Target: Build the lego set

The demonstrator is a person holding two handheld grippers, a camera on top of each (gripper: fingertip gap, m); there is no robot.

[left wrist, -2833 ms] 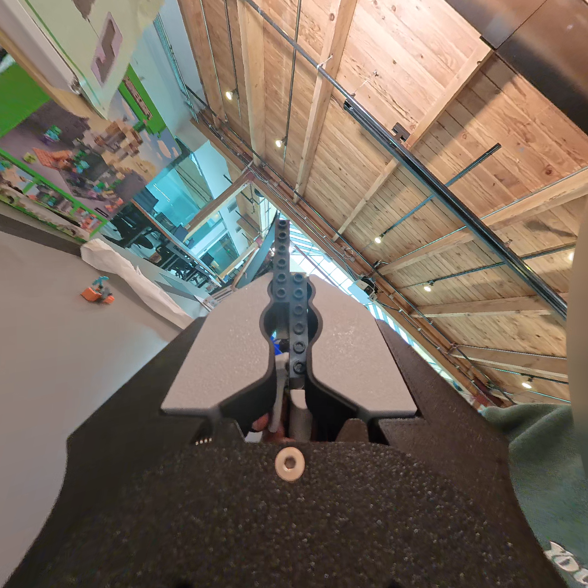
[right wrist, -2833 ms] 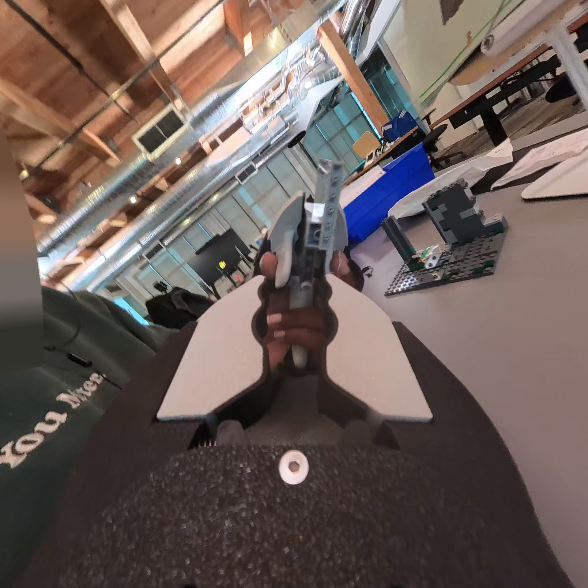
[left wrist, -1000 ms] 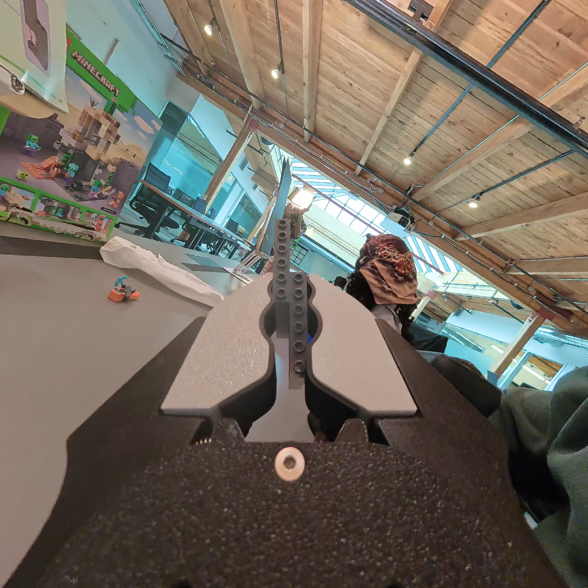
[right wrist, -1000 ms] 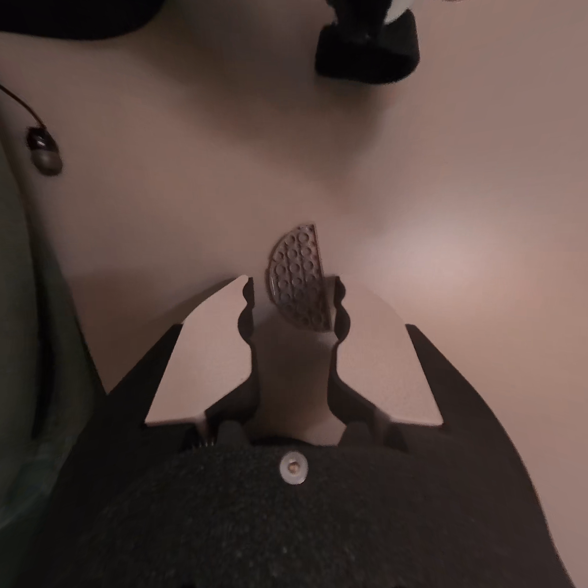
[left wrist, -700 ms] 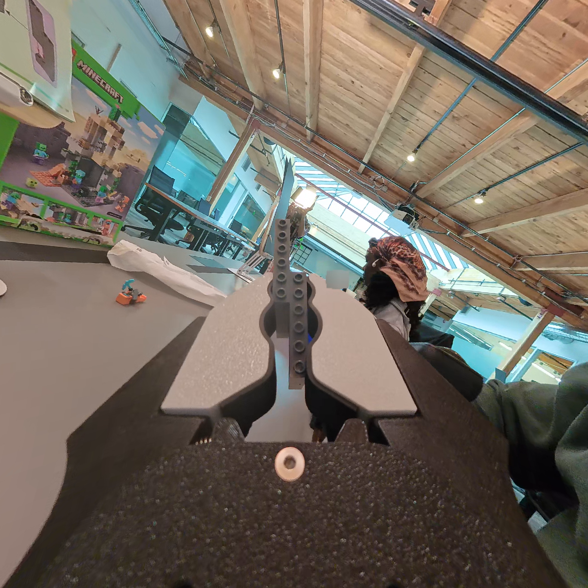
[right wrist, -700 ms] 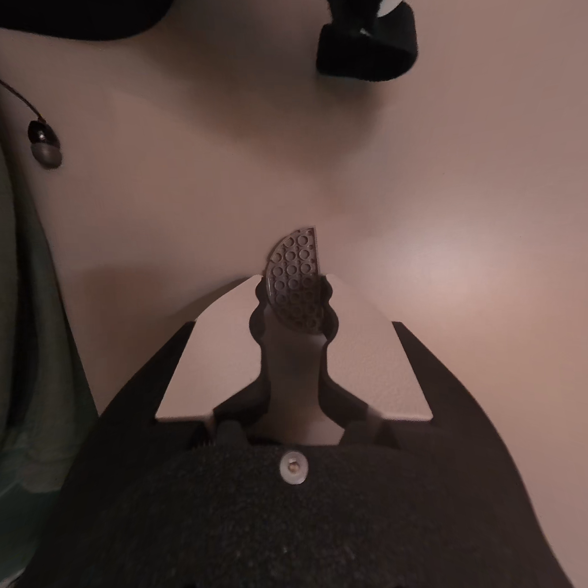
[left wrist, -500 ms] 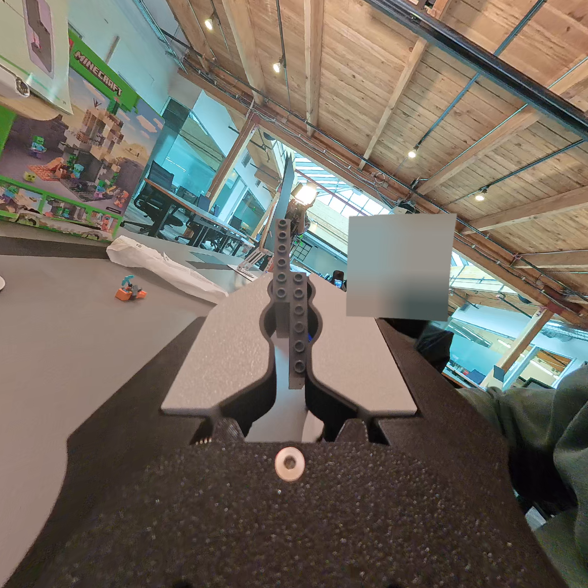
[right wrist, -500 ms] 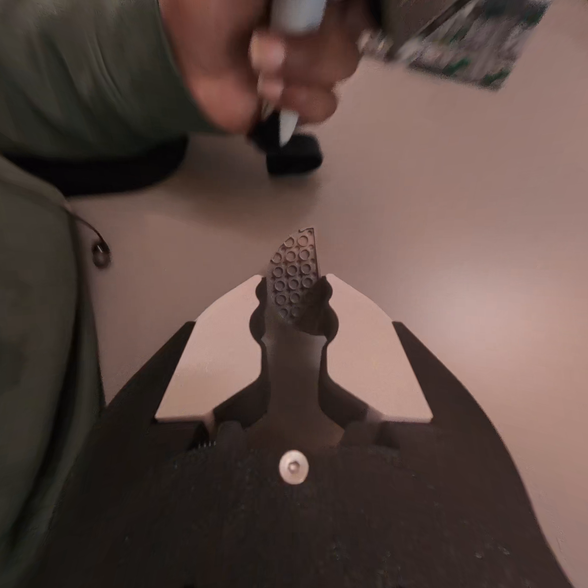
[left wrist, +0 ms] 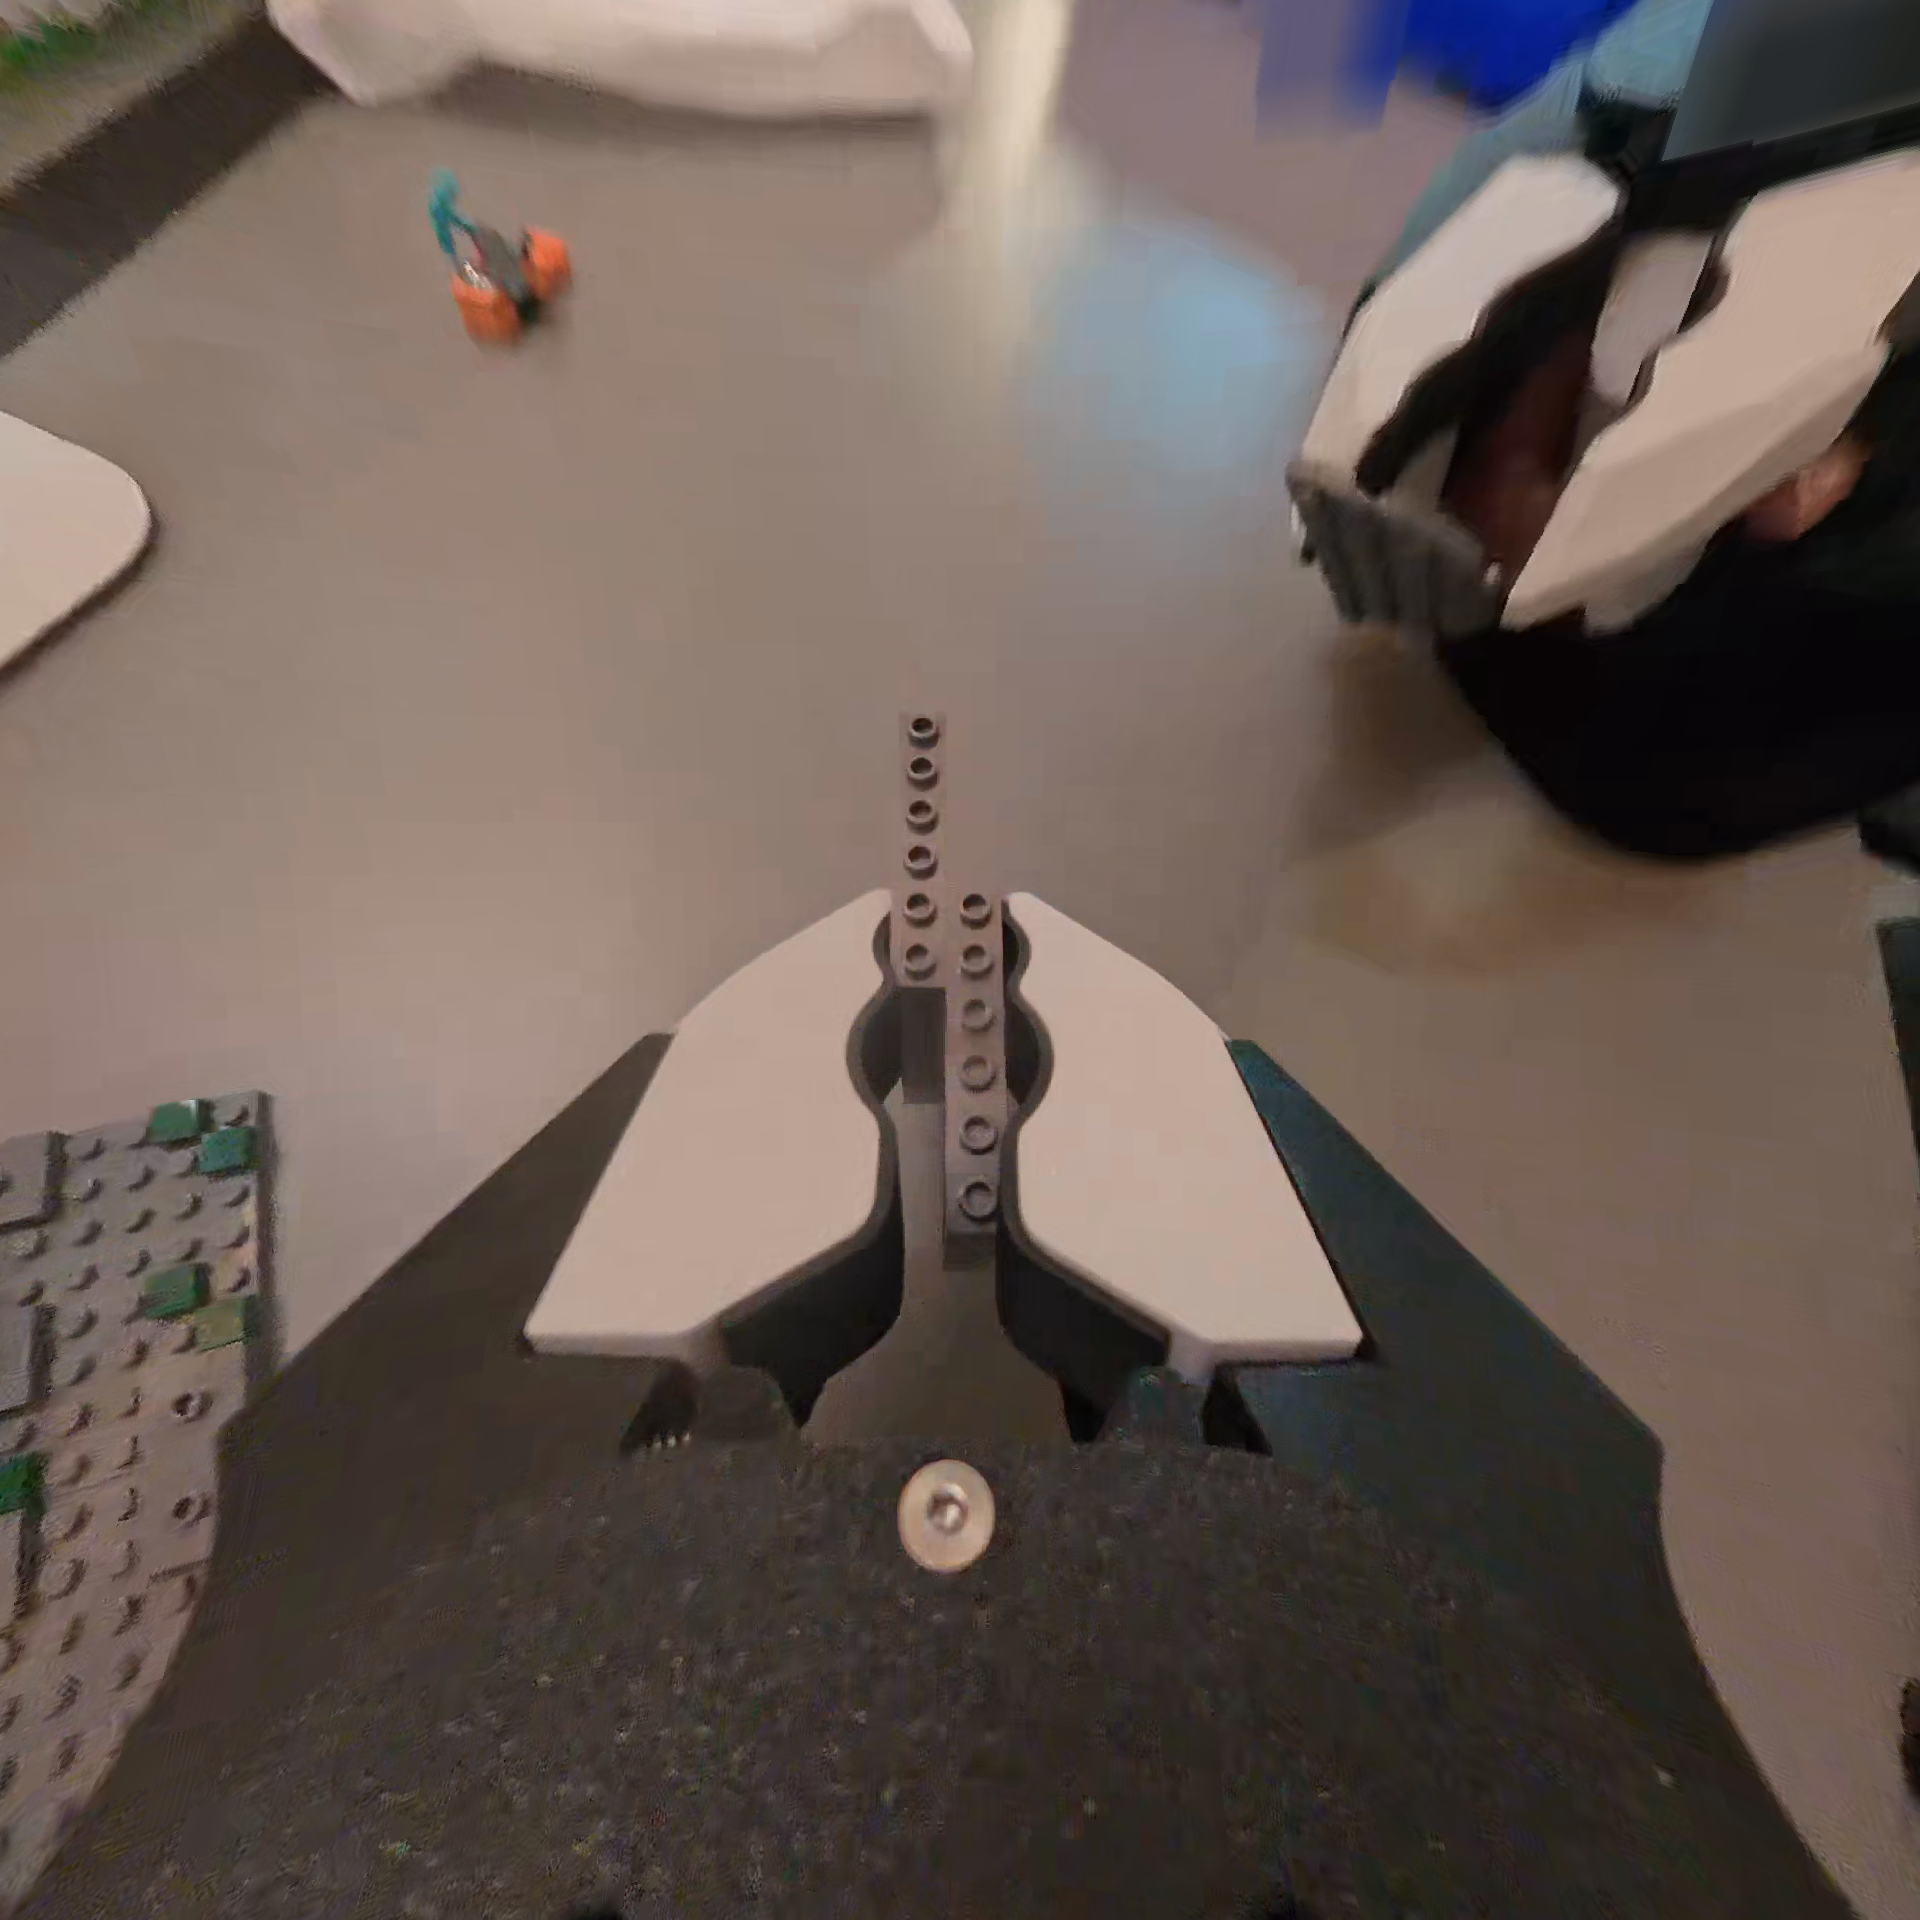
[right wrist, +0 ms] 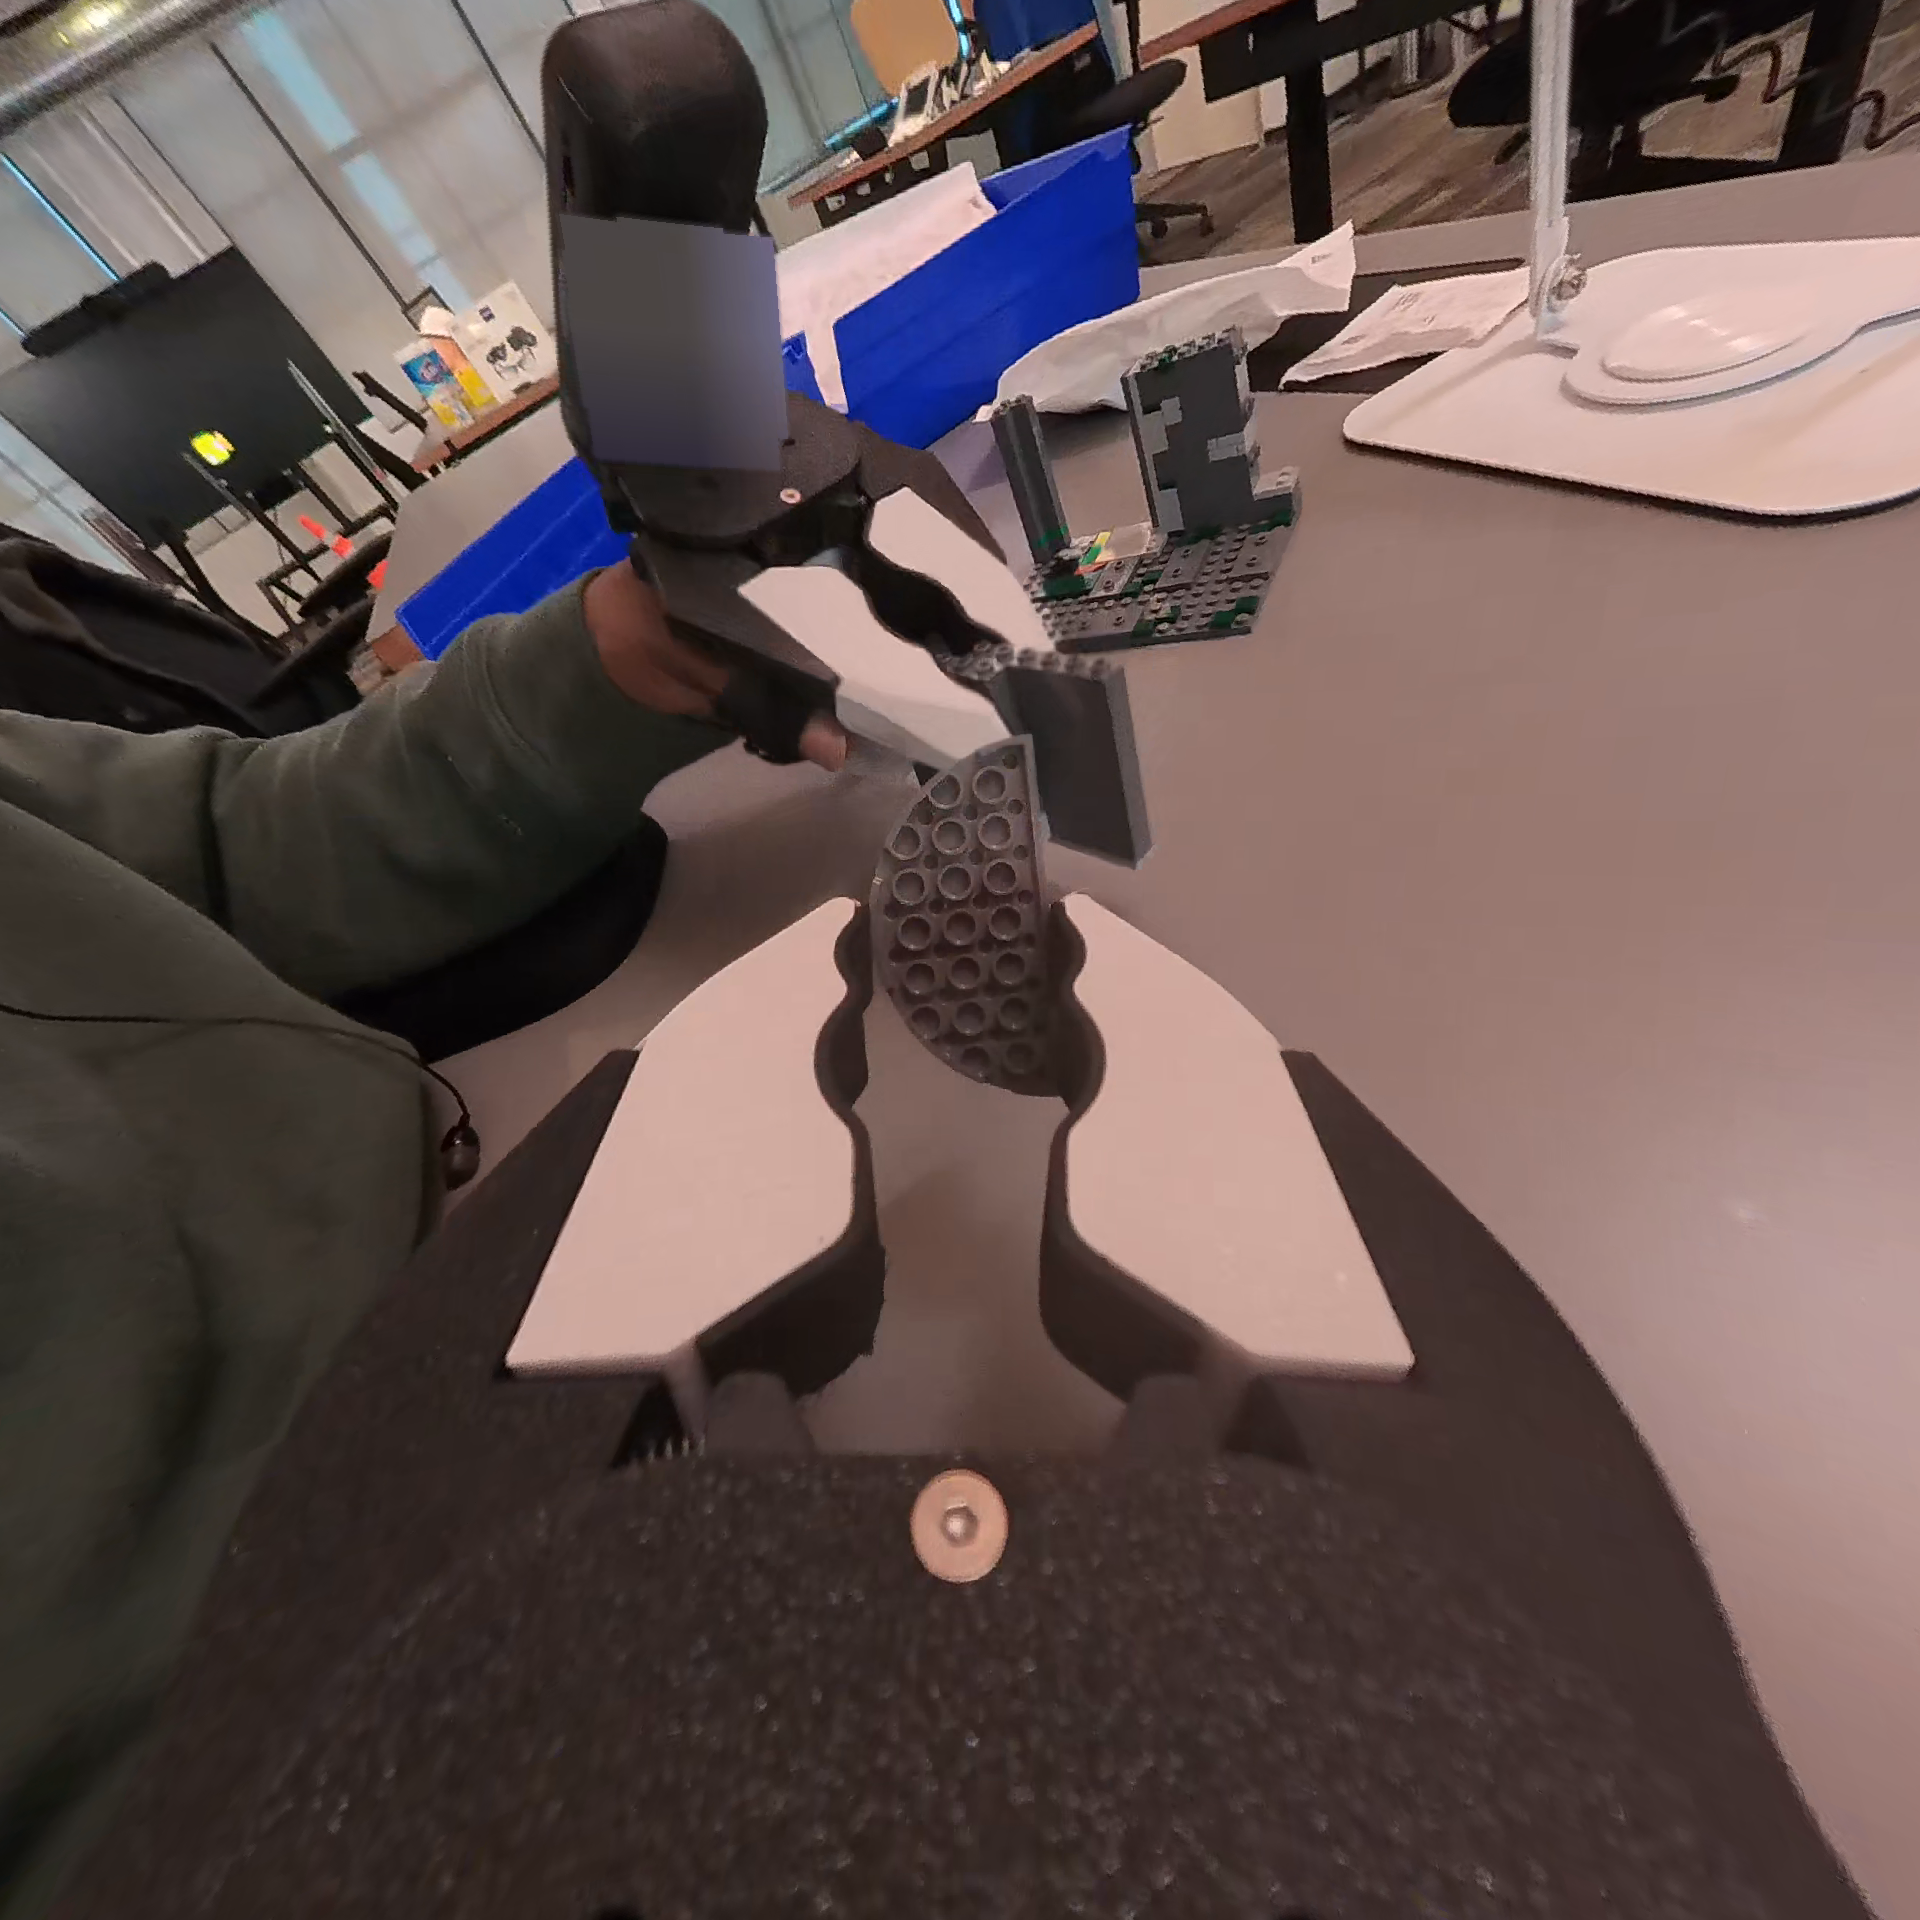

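My left gripper [left wrist: 948, 914] is shut on a dark grey studded wall piece [left wrist: 951, 1039] that sticks out forward over the table. In the right wrist view this gripper [right wrist: 935, 634] hangs at the centre with the flat grey wall piece [right wrist: 1081, 769] below it. My right gripper [right wrist: 956, 914] is shut on a dark grey half-round plate [right wrist: 961, 935], held on edge with its underside showing. The plate's top sits right beside the wall piece. In the left wrist view the right gripper [left wrist: 1455, 561] is blurred at the upper right, with the plate [left wrist: 1392, 561] at its tips.
A grey baseplate [right wrist: 1195, 592] with two dark towers stands behind the grippers; its corner [left wrist: 125, 1299] shows at the lower left. A small orange and teal model [left wrist: 499, 260], white bags [left wrist: 623, 52], a blue bin [right wrist: 987, 281] and a white lamp base [right wrist: 1662, 395] sit on the table. Left tips to right tips: about 9 centimeters.
My left gripper has tipped down from facing the ceiling to facing the table. My right gripper has closed on the half-round plate, lifted it off the table and swung up toward the left gripper.
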